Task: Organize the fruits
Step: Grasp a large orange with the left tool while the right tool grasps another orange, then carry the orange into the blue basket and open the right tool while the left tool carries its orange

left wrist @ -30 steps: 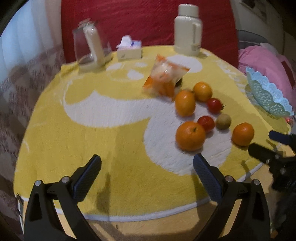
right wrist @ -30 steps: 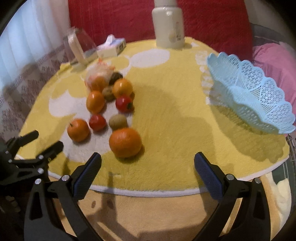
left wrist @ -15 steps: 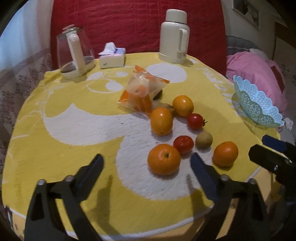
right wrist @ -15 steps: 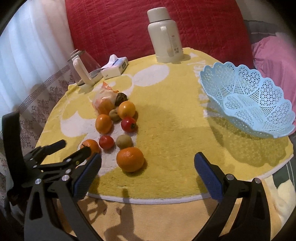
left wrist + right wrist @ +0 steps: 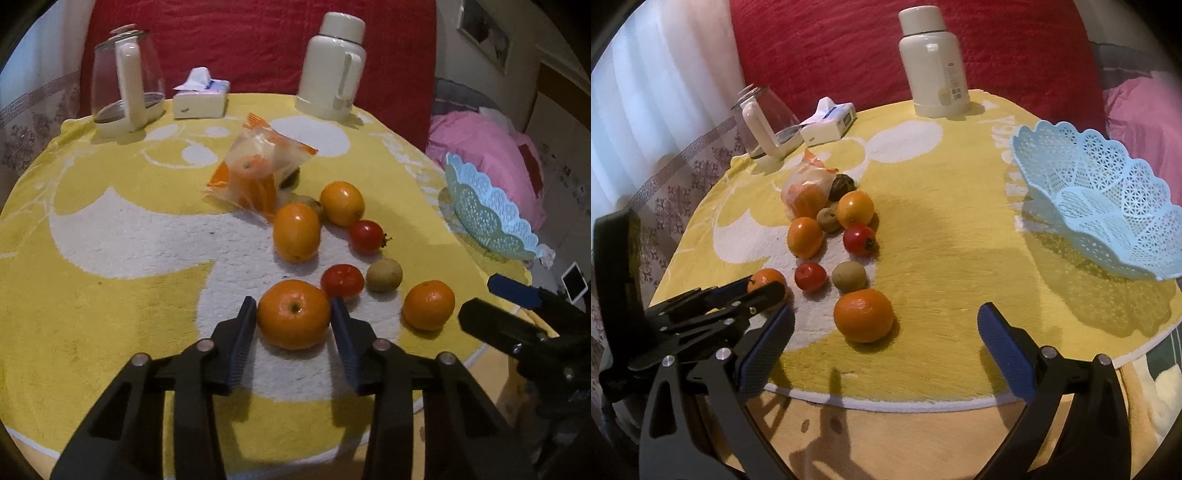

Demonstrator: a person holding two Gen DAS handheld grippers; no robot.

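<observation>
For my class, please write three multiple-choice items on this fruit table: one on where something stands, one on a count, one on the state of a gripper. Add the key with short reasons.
1. Where does the blue basket stand?
A. at the right edge of the table
B. among the fruit
C. behind the glass kettle

2. How many red tomatoes lie on the yellow cloth?
A. none
B. two
C. five

3. What is the left hand-held gripper doing?
A. hanging wide open over the basket
B. gripping the tissue box
C. standing around an orange

Key:
1 A, the basket sits by the right rim, apart from the fruit.
2 B, one tomato and another tomato show.
3 C, its two fingers flank the orange; the right hand-held gripper is open.
</observation>
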